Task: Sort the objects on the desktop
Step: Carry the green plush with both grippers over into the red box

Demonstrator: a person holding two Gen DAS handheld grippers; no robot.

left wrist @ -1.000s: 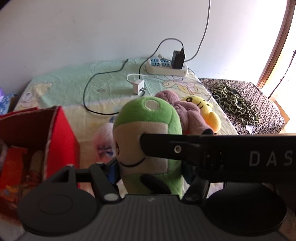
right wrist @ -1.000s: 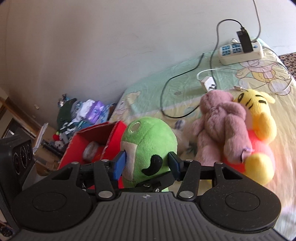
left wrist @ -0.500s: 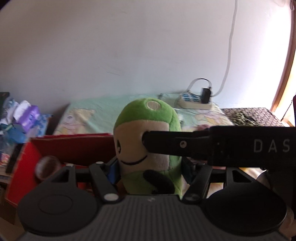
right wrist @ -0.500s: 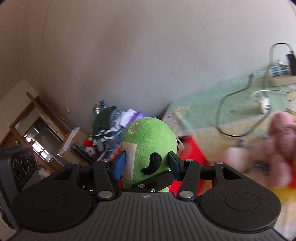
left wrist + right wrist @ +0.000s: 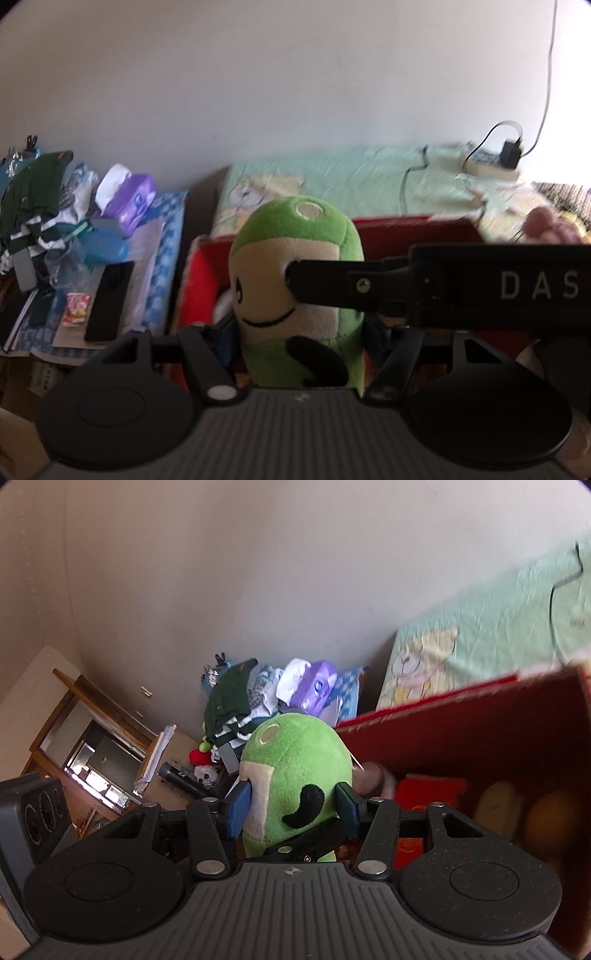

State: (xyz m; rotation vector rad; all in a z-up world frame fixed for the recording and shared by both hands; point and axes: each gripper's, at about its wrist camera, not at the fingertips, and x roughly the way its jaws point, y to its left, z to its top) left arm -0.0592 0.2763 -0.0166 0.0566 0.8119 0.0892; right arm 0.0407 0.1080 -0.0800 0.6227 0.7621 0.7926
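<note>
Both of your grippers are clamped on the same green plush toy. In the left wrist view, the left gripper has its jaws closed against the toy's lower flanks, with the toy upright and its cream face turned toward the camera. The right gripper crosses this view from the right as a black bar marked "DAS", and its tip presses against the toy's face.

In the right wrist view, the right gripper has its blue pads squeezed against the toy on both sides, just below the head.

You are holding the toy at the left end of the open red box, in front of its rear wall. Inside the box lie a red packet and some pale rounded items, too blurred to identify.

Behind the box, the bed carries a green patterned sheet and a power strip with a black adapter plugged in. To the left of the bed, a cluttered side surface holds a purple tissue pack and dark green clothing.
</note>
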